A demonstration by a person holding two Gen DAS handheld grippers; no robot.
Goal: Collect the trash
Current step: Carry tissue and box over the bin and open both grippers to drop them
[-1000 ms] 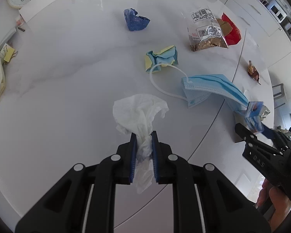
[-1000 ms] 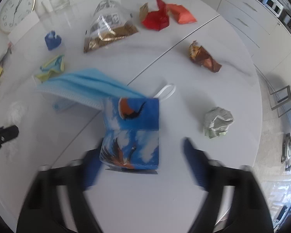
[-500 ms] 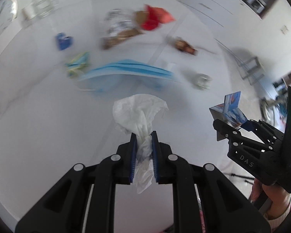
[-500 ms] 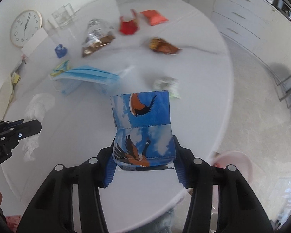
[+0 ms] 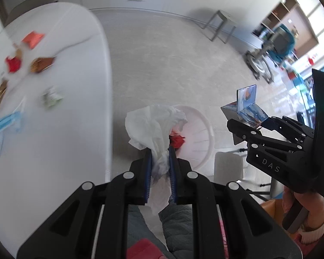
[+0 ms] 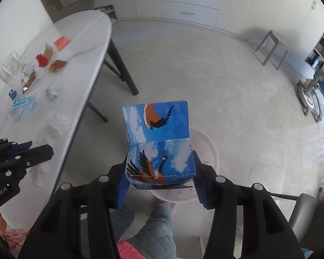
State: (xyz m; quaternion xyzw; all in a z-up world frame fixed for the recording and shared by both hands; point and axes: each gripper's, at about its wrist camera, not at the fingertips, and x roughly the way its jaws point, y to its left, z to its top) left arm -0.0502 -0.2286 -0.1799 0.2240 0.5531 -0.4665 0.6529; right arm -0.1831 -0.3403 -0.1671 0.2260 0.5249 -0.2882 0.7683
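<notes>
Our left tool (image 5: 159, 151) is clenched on a crumpled white tissue (image 5: 155, 120), held over the pale bin (image 5: 202, 133) on the floor beside the worktop (image 5: 54, 116). Our right tool (image 6: 159, 172) grips a blue carton with bird pictures (image 6: 157, 138) above the same bin. A face mask (image 6: 21, 105) and wrappers (image 6: 57, 64) lie on the worktop.

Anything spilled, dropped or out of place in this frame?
Nothing stands out. The left hand-held gripper grips a tissue and the right hand-held gripper a blue carton, both above the white bin on the floor. Several wrappers and a mask are on the table, uncollected.
</notes>
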